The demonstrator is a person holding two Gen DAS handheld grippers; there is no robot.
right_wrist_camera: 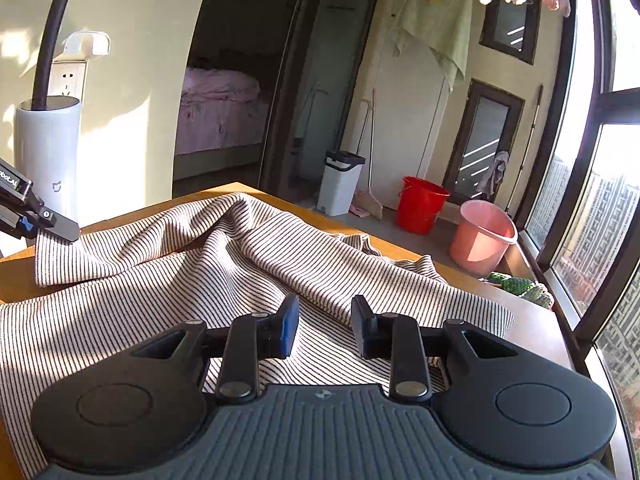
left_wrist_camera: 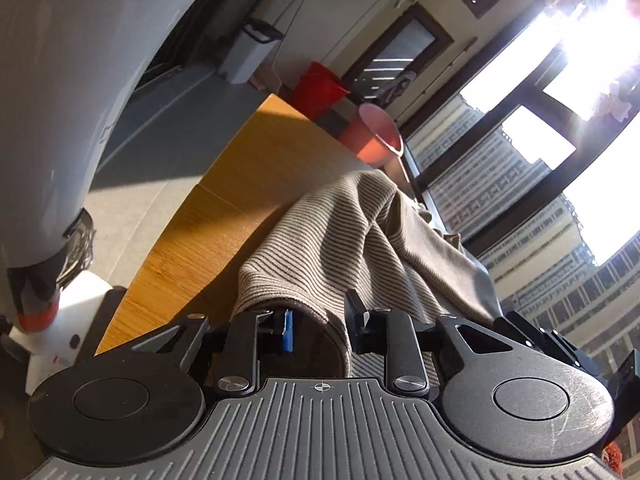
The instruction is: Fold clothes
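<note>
One striped beige garment (right_wrist_camera: 248,264) lies rumpled lengthwise across the surface (right_wrist_camera: 532,320); left gripper (left_wrist_camera: 320,324) clamps its edge, right gripper (right_wrist_camera: 325,322) stands apart.

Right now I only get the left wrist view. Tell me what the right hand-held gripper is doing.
Observer: The right hand-held gripper hangs open above the cloth, gripping nothing.
Operator: Say how the cloth lies beyond my grip.
Observer: It spreads rumpled over most of the table, with a ridge running up the middle.
Operator: Check my grip from that side.
Observer: The left hand-held gripper pinches the cloth's left corner, which is raised a little off the table.
</note>
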